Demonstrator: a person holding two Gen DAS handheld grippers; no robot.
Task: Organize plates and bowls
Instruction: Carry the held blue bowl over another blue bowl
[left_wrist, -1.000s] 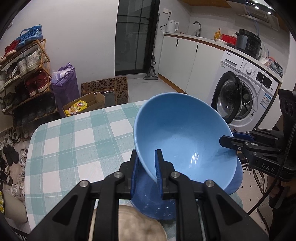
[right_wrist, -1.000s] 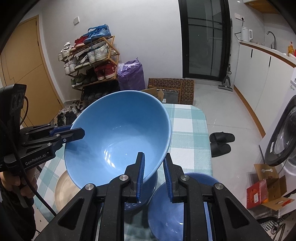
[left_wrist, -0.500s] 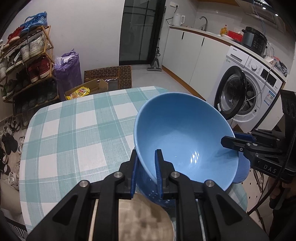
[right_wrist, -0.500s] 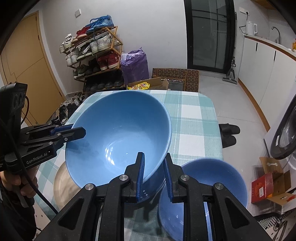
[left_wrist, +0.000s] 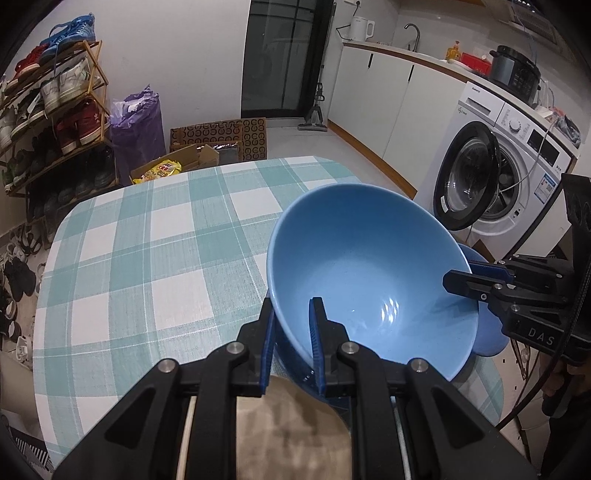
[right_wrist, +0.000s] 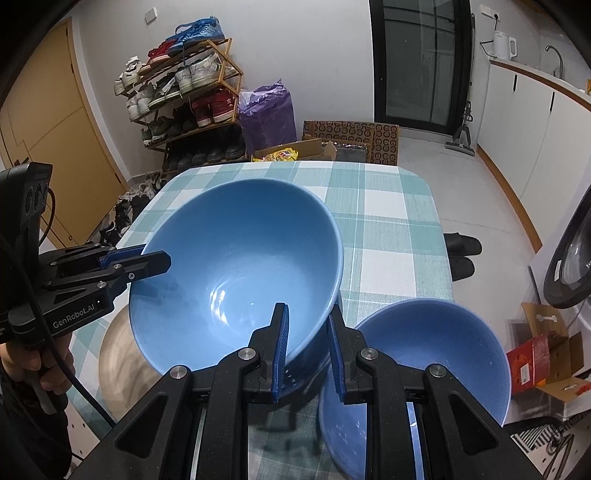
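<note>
Kitchen cabinets and a washing machine (left_wrist: 491, 173) fill the right side of the room, a shoe rack (left_wrist: 48, 103) stands at the left wall, and between them is the bench (left_wrist: 155, 236) with a green and white checked cloth. On the left part of the bench, close to the near edge, lies a beige plate (right_wrist: 122, 354); it is partly hidden. Next to it the left gripper (left_wrist: 293, 314) is clenched on the near rim of the large blue bowl (left_wrist: 369, 273), with one finger inside the bowl and one outside. This bowl is tilted, its opening turned toward the cameras, and it hangs above the near part of the bench; I cannot tell if its base touches the cloth. On the opposite rim the right gripper (right_wrist: 306, 321) grasps the same bowl in the same way, one blue pad inside and one pad outside. More to the right, a second blue bowl (right_wrist: 436, 354) stands upright on the bench near its right edge, just beside the large bowl. A hand (right_wrist: 33, 369) holding the left gripper's handle shows at the edge of the right wrist view.
</note>
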